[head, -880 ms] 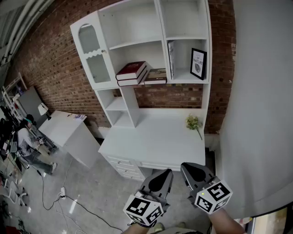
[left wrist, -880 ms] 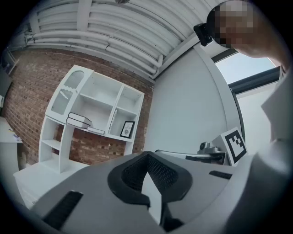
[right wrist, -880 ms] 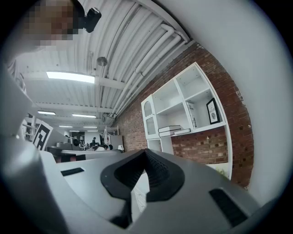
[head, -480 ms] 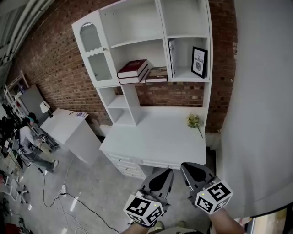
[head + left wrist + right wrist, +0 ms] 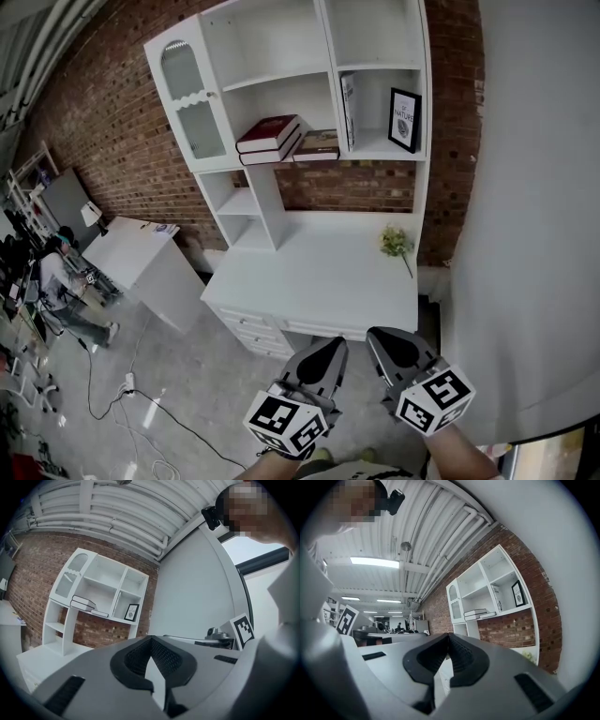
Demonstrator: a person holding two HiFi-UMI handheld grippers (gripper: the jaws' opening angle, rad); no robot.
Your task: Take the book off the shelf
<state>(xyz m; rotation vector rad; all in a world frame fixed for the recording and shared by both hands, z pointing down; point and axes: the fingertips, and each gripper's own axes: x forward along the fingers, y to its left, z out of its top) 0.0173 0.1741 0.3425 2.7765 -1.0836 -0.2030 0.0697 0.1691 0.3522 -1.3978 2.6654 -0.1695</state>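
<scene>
Hovering at the bottom of the head view, left gripper (image 5: 330,349) and right gripper (image 5: 379,337) sit side by side, well short of the furniture. Both gripper views show the fingers clenched tip to tip, nothing between them. Past them is a white tabletop (image 5: 309,281), bare apart from a plant sprig (image 5: 396,242) near its right back corner. A shelf unit (image 5: 281,89) rises from the tabletop against a brick wall (image 5: 112,122). On its middle shelf lie two stacked red books (image 5: 270,137), with a flat book (image 5: 319,144) just beside them on the right. One cubby over, an upright book (image 5: 348,111) leans on the divider, with a framed print (image 5: 404,119) near it. Off left: a low white cabinet (image 5: 150,267), floor cables (image 5: 122,394) and a person (image 5: 58,286).
</scene>
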